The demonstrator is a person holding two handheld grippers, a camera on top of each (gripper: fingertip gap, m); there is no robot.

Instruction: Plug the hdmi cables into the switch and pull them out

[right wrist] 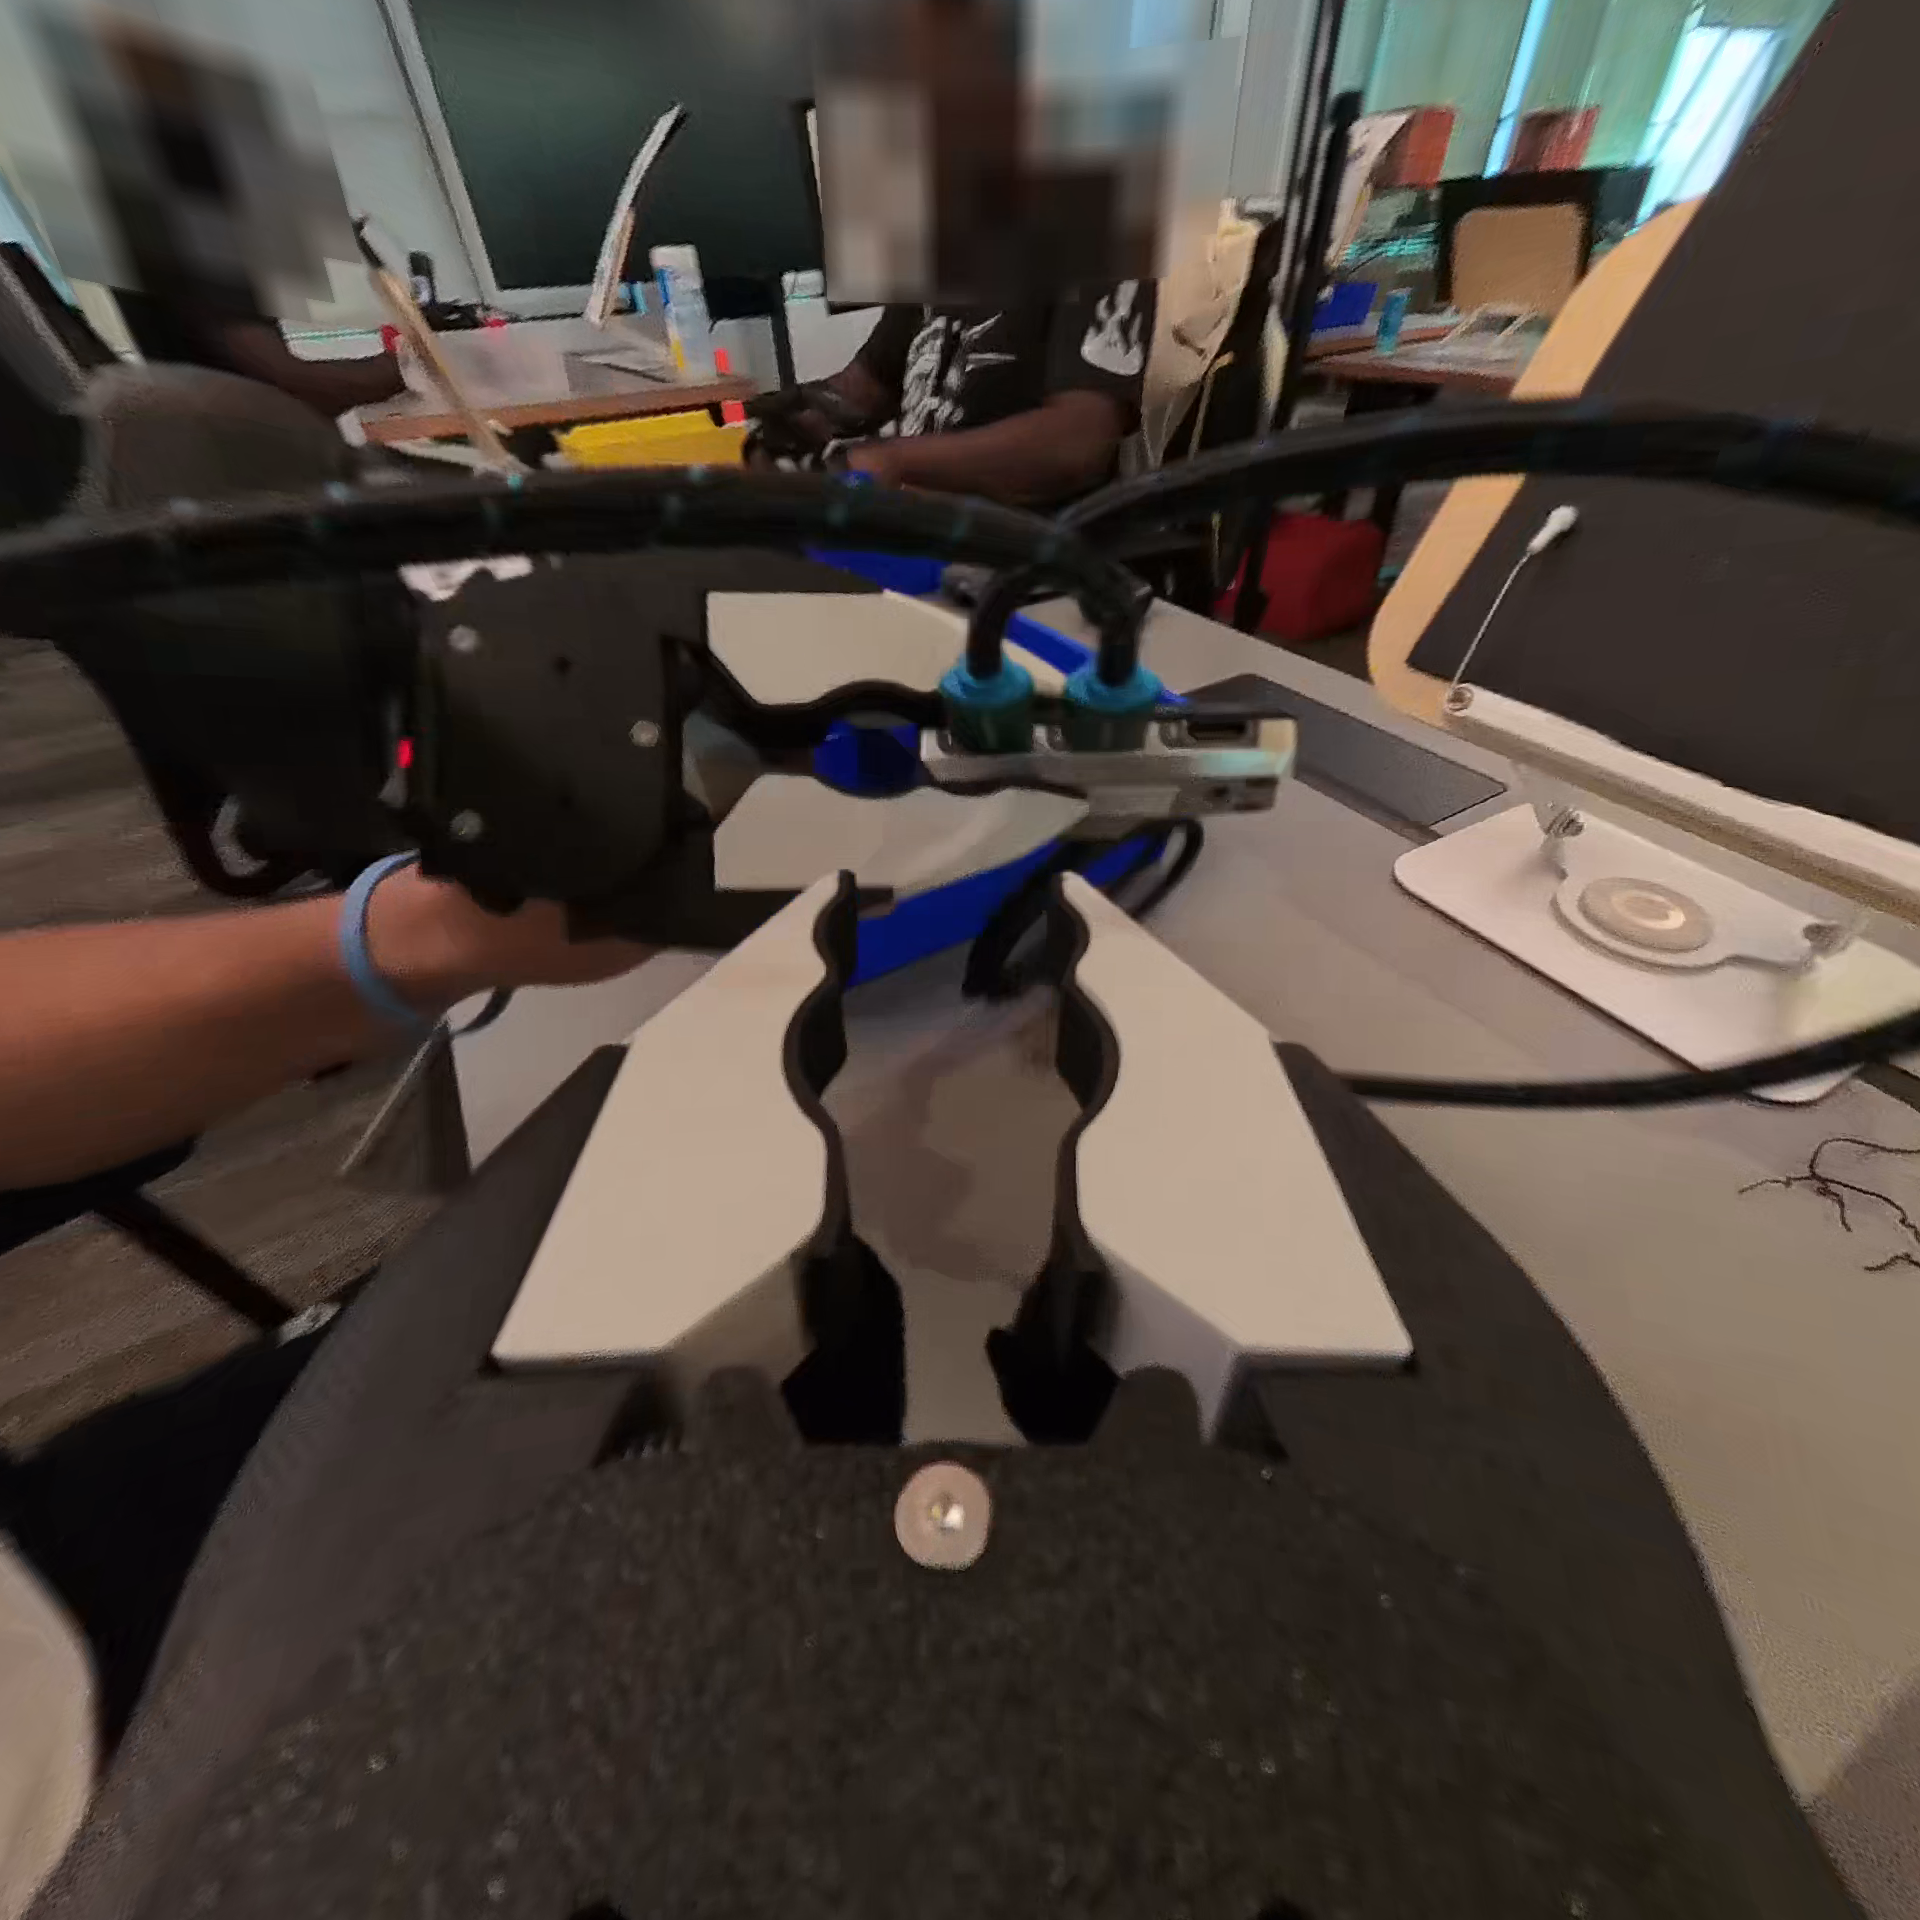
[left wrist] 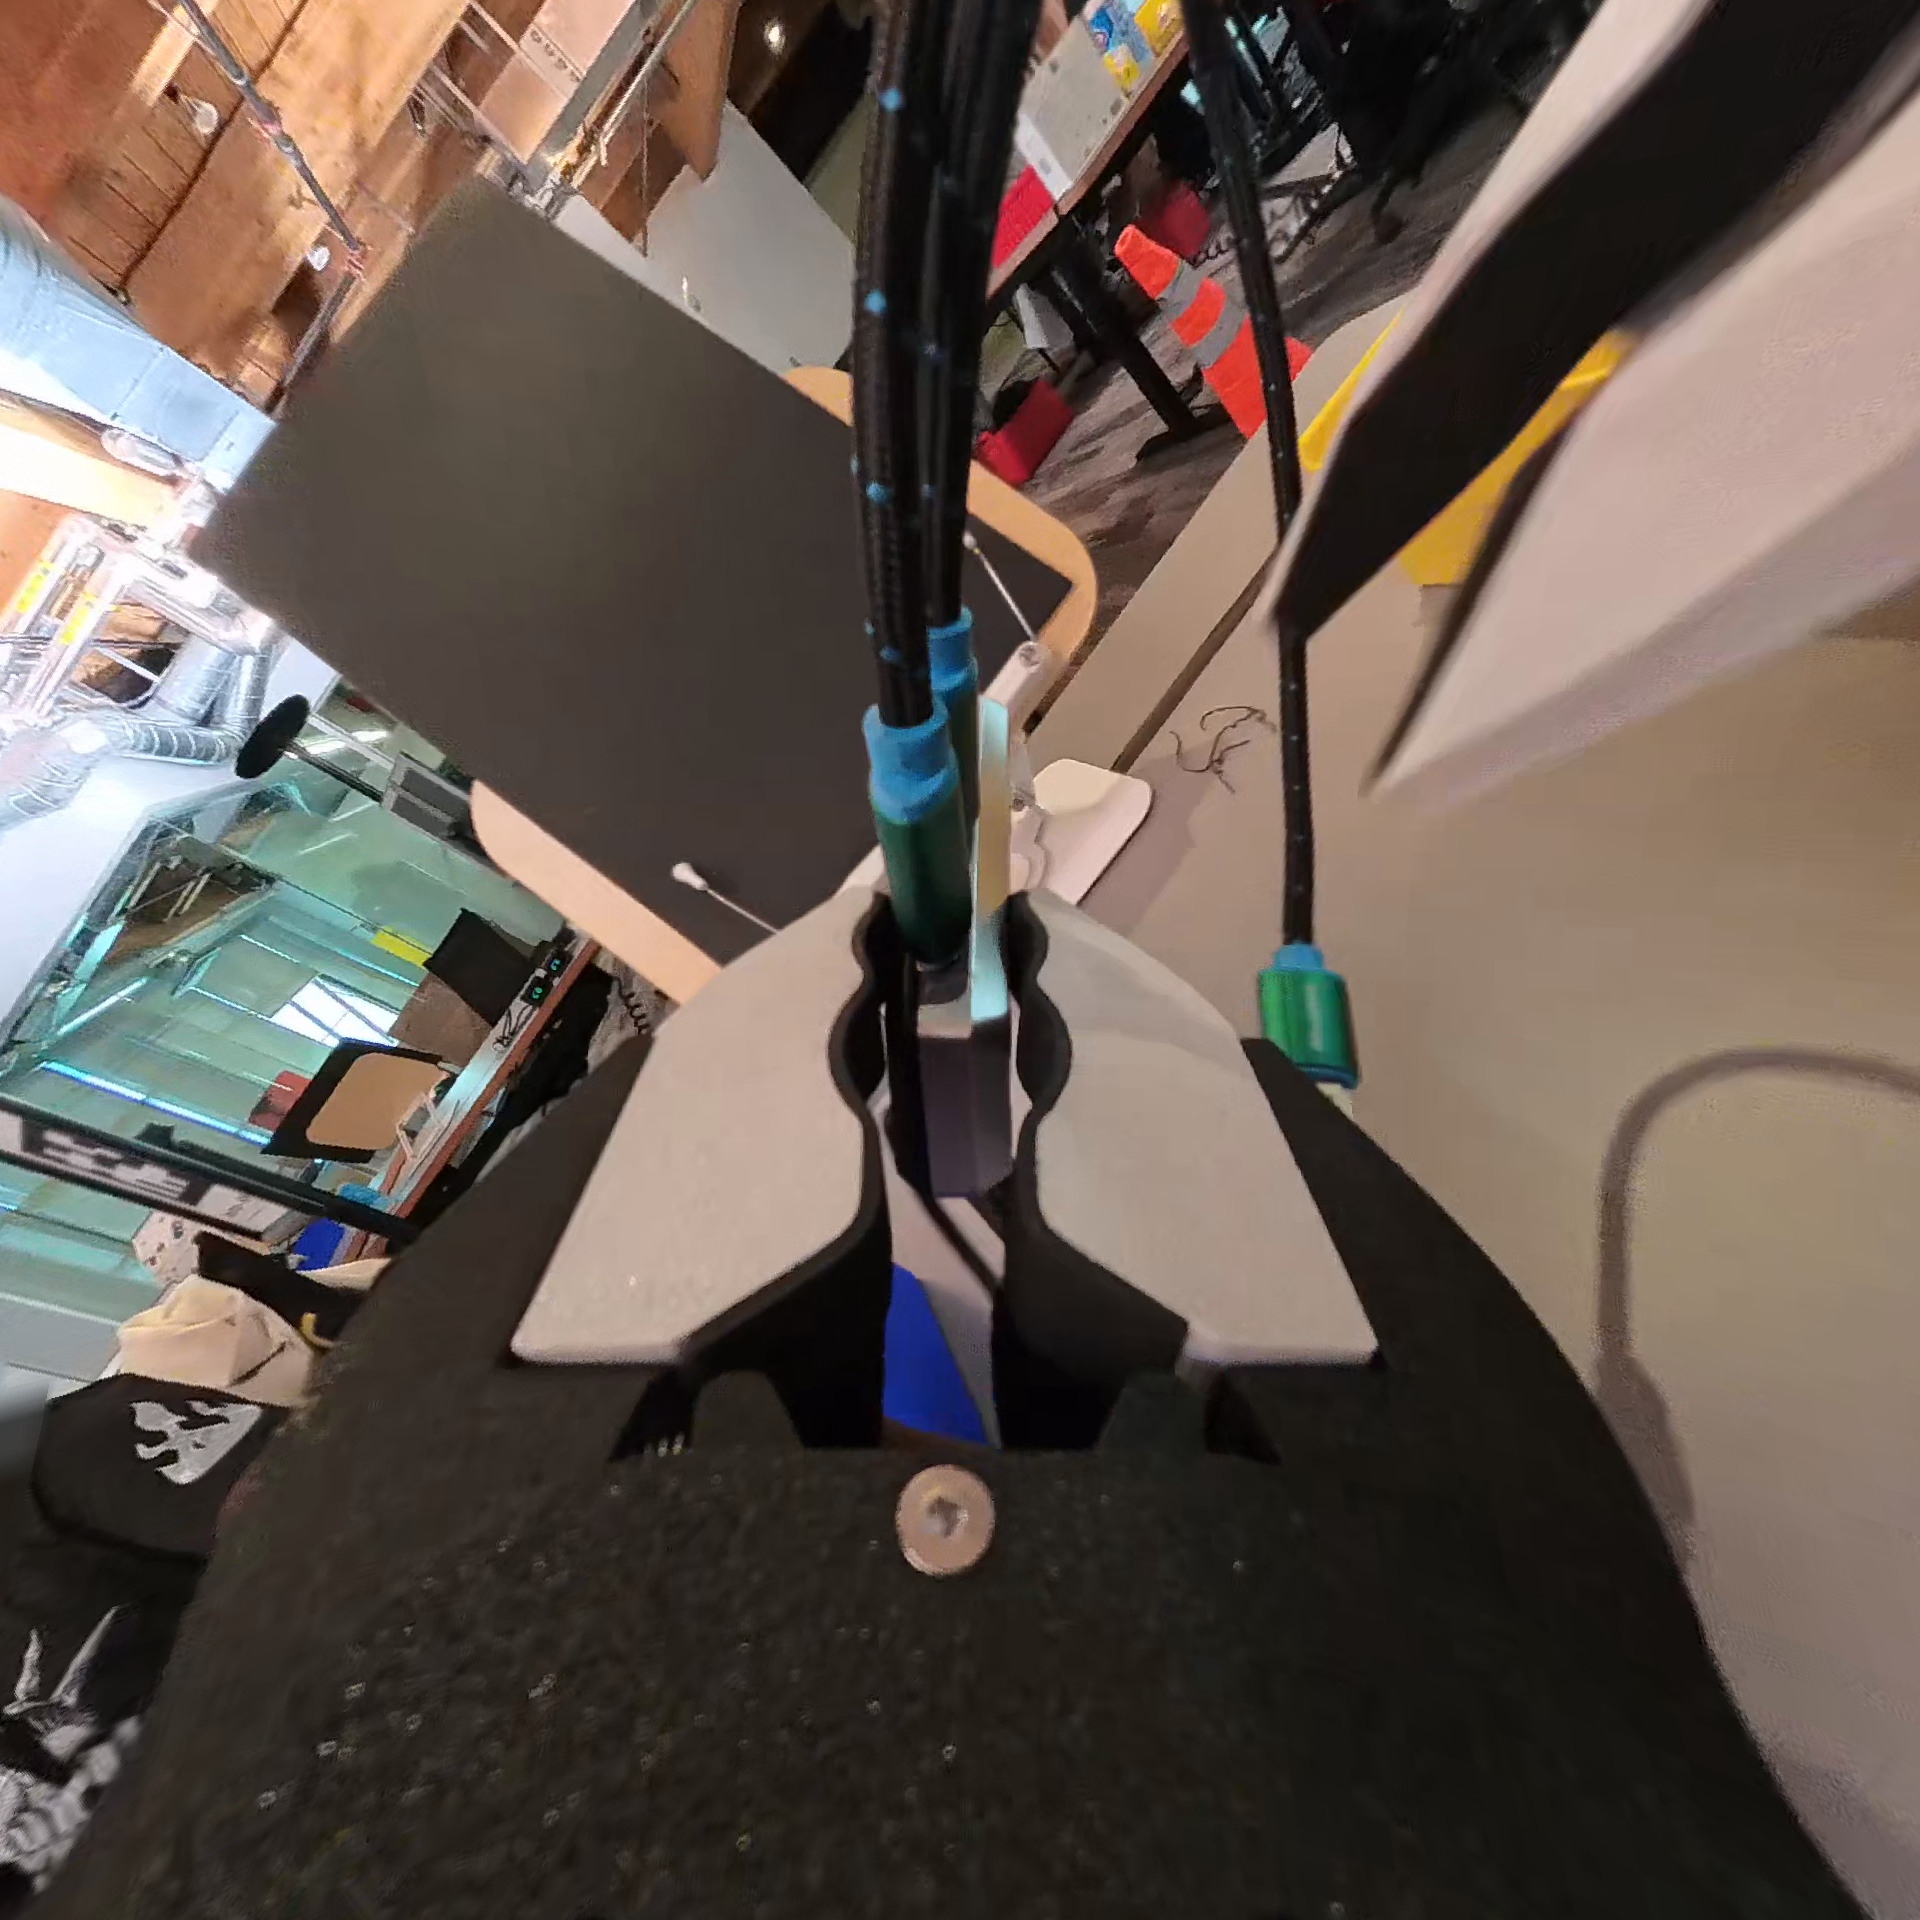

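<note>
My left gripper (left wrist: 951, 935) is shut on a silver HDMI switch (left wrist: 971, 1101) and holds it above the table. Two black braided cables with green and blue plugs (left wrist: 914, 821) sit in the switch's ports. A third green plug (left wrist: 1307, 1013) hangs loose to the right of the switch. In the right wrist view the left gripper (right wrist: 914, 764) holds the switch (right wrist: 1164, 774) level, with both plugs (right wrist: 987, 707) standing up and one port beside them empty. My right gripper (right wrist: 951, 914) is open and empty, just short of the switch.
The grey table (right wrist: 1558, 1351) carries a white stand base (right wrist: 1662, 935), a dark board with a wooden edge (right wrist: 1714, 520), a blue object (right wrist: 935, 940) under the switch and loose black threads (right wrist: 1849, 1195). A person sits at a desk behind. An orange cone (left wrist: 1205, 312) stands far off. My hands' fingertips stand some 7 cm from each other.
</note>
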